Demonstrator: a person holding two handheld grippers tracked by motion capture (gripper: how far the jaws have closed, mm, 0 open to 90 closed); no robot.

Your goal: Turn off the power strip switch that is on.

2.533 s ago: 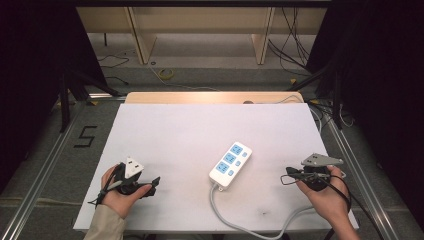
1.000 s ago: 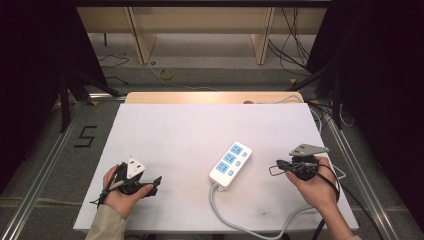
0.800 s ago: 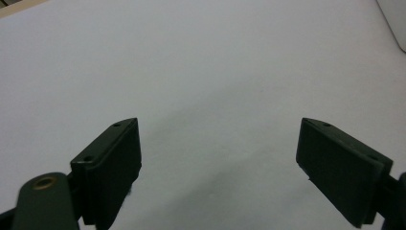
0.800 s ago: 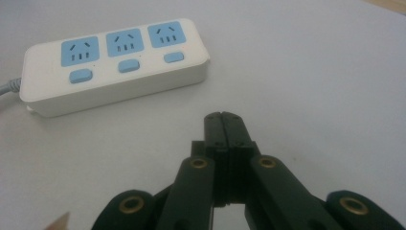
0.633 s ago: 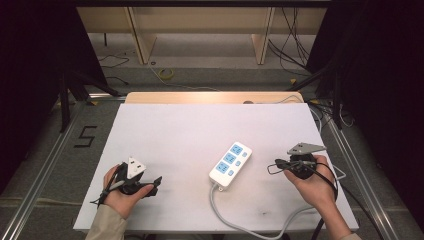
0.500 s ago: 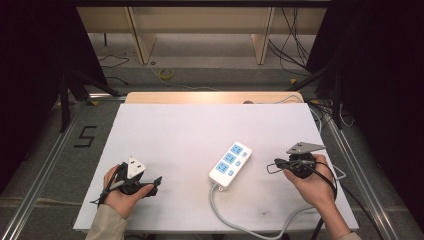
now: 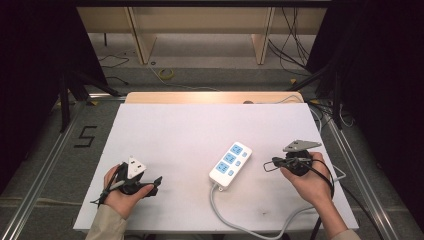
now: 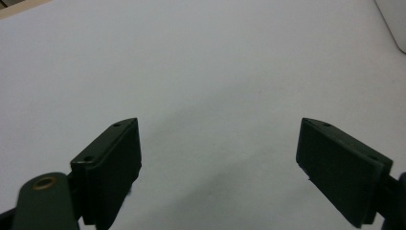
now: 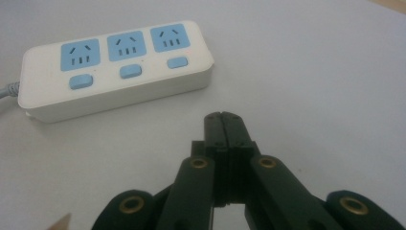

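A white power strip (image 7: 230,165) with three blue sockets and three blue switches lies on the white table (image 7: 200,130), right of the middle. Its grey cord (image 7: 235,225) runs off toward the front edge. My right gripper (image 7: 267,165) is shut and empty, with its tips pointing at the strip from the right, a short gap away. In the right gripper view the closed jaws (image 9: 223,116) stop just short of the strip (image 9: 115,67). My left gripper (image 7: 155,186) rests open at the front left, its fingers (image 8: 112,163) spread wide over bare table.
A wooden board (image 7: 215,97) borders the table's far edge. Metal rails (image 7: 45,170) run along both sides on the floor, with a "5" mark (image 7: 85,136) at the left. Loose cables (image 7: 325,107) lie at the back right. A corner of the strip (image 8: 395,24) shows in the left gripper view.
My right hand has carried its gripper forward and left, closer to the power strip. The left hand and the strip have stayed in place.
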